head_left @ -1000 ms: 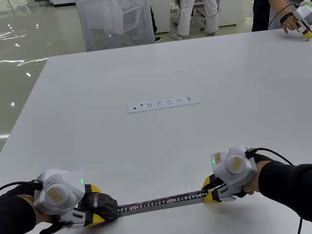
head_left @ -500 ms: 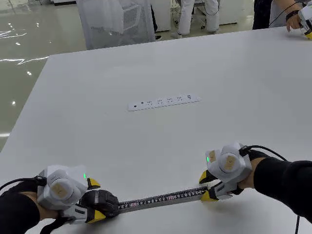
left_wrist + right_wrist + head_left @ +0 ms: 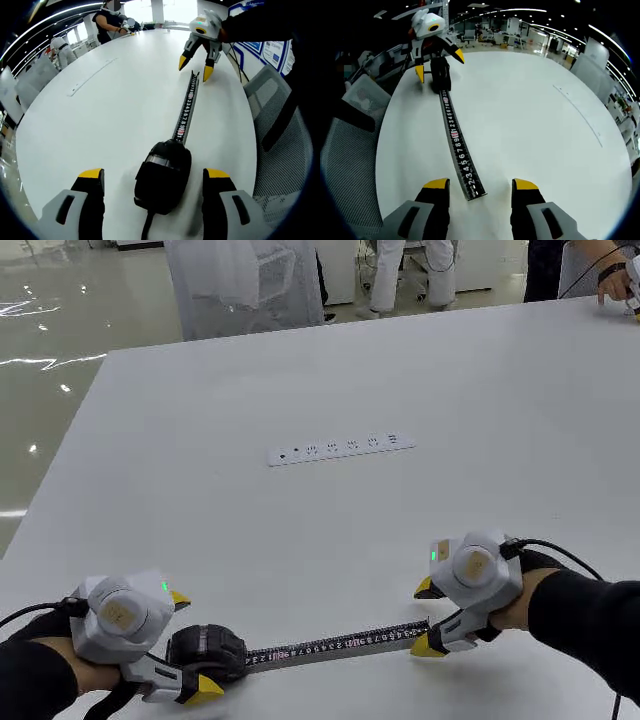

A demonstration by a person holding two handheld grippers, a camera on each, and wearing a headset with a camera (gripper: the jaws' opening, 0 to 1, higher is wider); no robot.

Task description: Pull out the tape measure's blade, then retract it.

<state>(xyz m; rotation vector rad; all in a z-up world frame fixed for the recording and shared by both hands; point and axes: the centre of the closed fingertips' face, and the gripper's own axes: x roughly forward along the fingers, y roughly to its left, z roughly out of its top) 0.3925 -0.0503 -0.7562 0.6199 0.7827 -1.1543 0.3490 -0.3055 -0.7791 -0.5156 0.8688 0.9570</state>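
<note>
- Two jaws of the left gripper [image 3: 153,173] stand spread at the bottom of the left gripper view. The tape measure's black case [image 3: 162,175] lies between them on the white table [image 3: 115,115], with a gap on either side.
- From the case the blade [image 3: 187,107] runs flat across the table toward the right gripper [image 3: 196,62], in the upper right of that frame.
- In the right gripper view those jaws are spread too. The blade's end lies between them, nearer the left-hand jaw and pinched by neither.
- In the head view the case sits lower left, with the blade stretching along the bottom.
- Farther off, a power strip [image 3: 340,449] lies mid-frame, and a person's hand [image 3: 615,282] rests at the far upper right corner.
</note>
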